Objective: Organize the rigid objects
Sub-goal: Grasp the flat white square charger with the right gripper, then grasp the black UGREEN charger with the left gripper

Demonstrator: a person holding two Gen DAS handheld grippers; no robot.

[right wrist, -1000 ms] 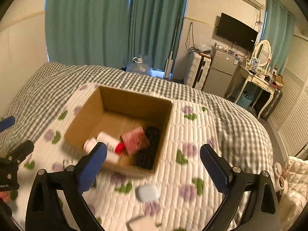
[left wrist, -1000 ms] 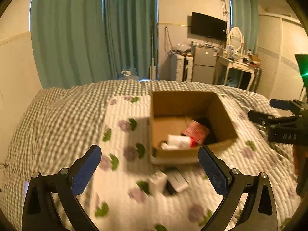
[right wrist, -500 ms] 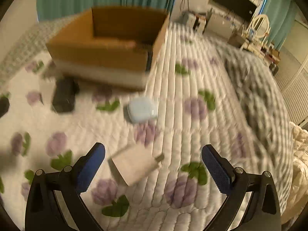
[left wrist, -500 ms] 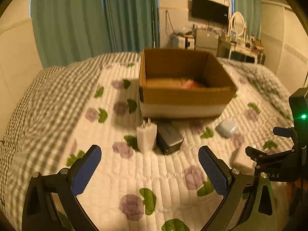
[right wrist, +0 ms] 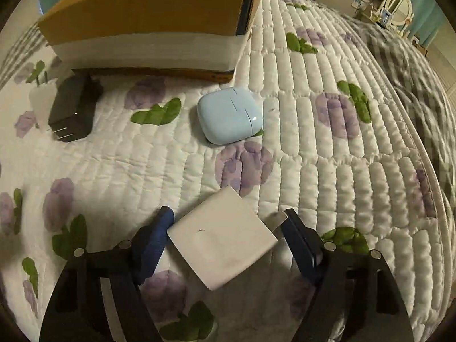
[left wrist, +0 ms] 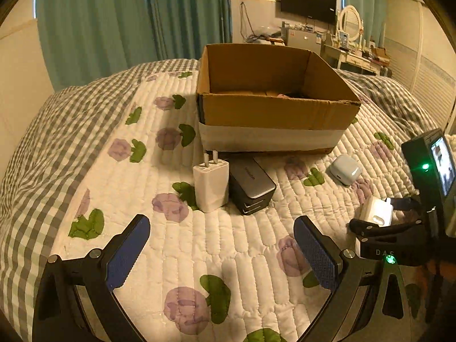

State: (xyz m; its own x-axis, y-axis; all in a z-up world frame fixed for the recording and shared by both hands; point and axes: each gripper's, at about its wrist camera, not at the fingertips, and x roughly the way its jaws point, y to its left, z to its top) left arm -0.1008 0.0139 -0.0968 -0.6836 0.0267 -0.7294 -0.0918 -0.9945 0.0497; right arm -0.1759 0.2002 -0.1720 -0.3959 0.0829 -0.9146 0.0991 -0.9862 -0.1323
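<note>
A floral quilt [left wrist: 216, 245] held one box [left wrist: 273, 114], three chargers and one blue case [right wrist: 230, 114]. The right gripper [right wrist: 226, 236] straddled a white charger [right wrist: 222, 238], fingers not yet closed; the left gripper [left wrist: 222, 252] hung wide apart.

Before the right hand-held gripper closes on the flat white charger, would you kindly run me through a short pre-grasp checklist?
1. White charger sits between the right hand-held gripper fingers: ok.
2. Both pads touching it: not ok, a gap shows at the right one.
3. Blue earbud case lies apart from the charger: ok.
4. Cardboard box open on top: ok.
5. Free space inside the box: cannot tell.
6. Left hand-held gripper open and holding nothing: ok.
</note>
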